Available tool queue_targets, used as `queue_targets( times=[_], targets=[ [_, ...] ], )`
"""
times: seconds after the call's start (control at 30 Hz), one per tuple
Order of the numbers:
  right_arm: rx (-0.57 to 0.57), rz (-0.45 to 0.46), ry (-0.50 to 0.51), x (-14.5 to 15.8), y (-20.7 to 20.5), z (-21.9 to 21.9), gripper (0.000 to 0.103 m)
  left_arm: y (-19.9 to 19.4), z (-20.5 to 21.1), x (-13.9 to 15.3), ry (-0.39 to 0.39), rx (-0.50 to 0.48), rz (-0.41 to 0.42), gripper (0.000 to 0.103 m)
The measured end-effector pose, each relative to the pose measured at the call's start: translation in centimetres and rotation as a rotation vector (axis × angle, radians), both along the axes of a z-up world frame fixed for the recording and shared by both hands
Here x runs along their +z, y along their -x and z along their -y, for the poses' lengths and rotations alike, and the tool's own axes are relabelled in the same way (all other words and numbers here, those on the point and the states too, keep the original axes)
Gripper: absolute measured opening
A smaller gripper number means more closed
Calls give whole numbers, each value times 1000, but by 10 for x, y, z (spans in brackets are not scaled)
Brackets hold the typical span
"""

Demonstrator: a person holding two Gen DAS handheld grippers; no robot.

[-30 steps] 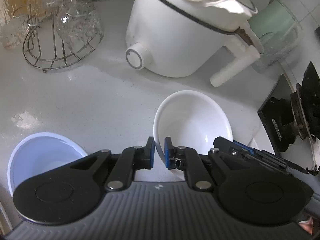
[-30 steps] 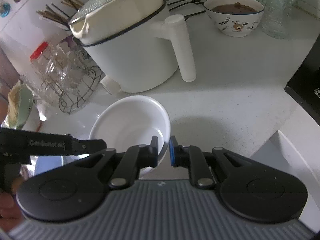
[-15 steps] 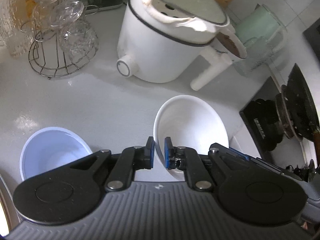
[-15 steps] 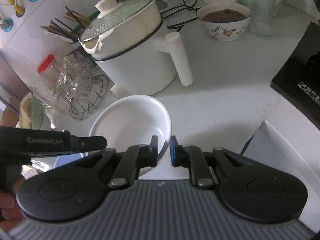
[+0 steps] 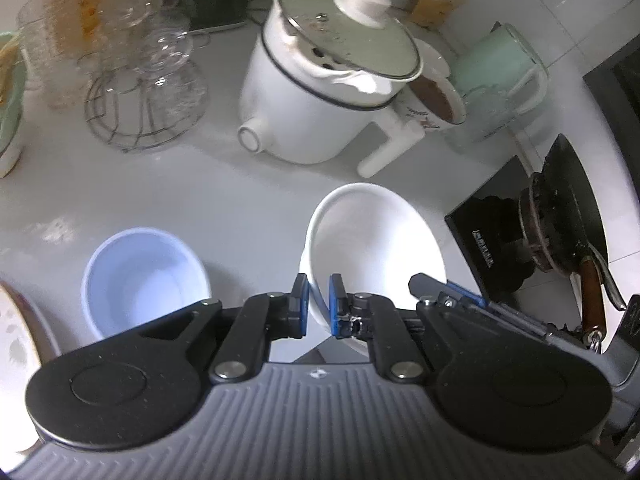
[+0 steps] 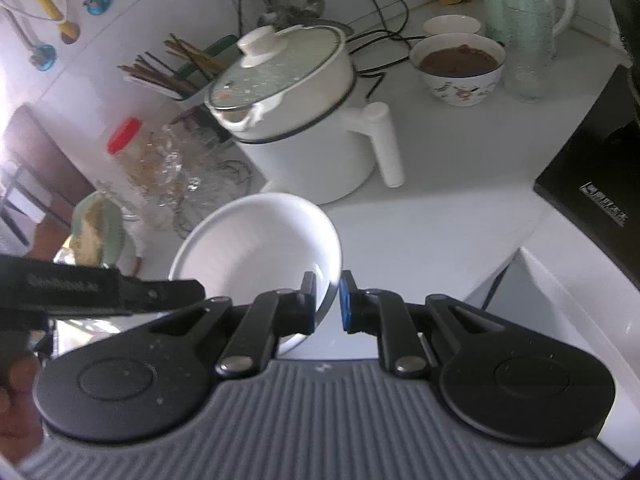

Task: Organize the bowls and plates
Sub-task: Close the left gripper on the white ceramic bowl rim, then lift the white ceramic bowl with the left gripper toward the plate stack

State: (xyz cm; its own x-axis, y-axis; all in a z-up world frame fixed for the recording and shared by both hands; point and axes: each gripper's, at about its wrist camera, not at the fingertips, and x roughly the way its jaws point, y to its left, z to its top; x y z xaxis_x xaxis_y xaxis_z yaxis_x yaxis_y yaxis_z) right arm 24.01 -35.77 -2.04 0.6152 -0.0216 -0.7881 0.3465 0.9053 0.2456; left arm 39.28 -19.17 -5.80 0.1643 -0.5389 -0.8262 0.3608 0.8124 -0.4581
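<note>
Cooker: we see a white electric pot (image 5: 320, 92) with a glass lid (image 6: 276, 66) and a side handle (image 6: 386, 144), standing on the white counter (image 5: 200, 196).
Rack: we see a wire stand (image 5: 136, 120) holding clear glasses, left of the pot.
Jar: we see a red-capped clear jar (image 6: 132, 152) just behind that rack.
Kettle: we see a pale green kettle (image 5: 496, 68) right of the pot.
Stove: we see a black hob (image 6: 596, 184) at the counter's right end.
Chopsticks: we see them in a holder (image 6: 176, 72) behind the pot.

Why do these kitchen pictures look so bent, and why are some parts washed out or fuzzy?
Both views come through fisheye lenses, so the countertop curves toward the edges. In the left wrist view, the glossy white ceramic bowl is overexposed inside, and the clear glasses on the wire rack are smeared. In the right wrist view, bright light bleaches the wall at top left, and the red-capped clear jar looks blurred.
</note>
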Motion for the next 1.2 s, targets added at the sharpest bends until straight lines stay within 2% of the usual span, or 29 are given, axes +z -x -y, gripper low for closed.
queue_targets(
  times=[0.4,0.57,0.7,0.9,1.2],
  targets=[
    [107,24,-17,9,-20,-40,15,6,-65,11,46,128,21,12],
    [191,54,-10,18,-37,-65,15,2,-98,21,67,214,50,12],
    [251,56,-14,17,-51,-84,16,1,-130,22,116,319,55,12],
    [340,-9,1,-9,-73,-113,16,0,-163,-5,99,417,32,12],
    [371,-110,67,-58,-87,-130,16,1,-159,-72,33,435,-25,12]
  ],
)
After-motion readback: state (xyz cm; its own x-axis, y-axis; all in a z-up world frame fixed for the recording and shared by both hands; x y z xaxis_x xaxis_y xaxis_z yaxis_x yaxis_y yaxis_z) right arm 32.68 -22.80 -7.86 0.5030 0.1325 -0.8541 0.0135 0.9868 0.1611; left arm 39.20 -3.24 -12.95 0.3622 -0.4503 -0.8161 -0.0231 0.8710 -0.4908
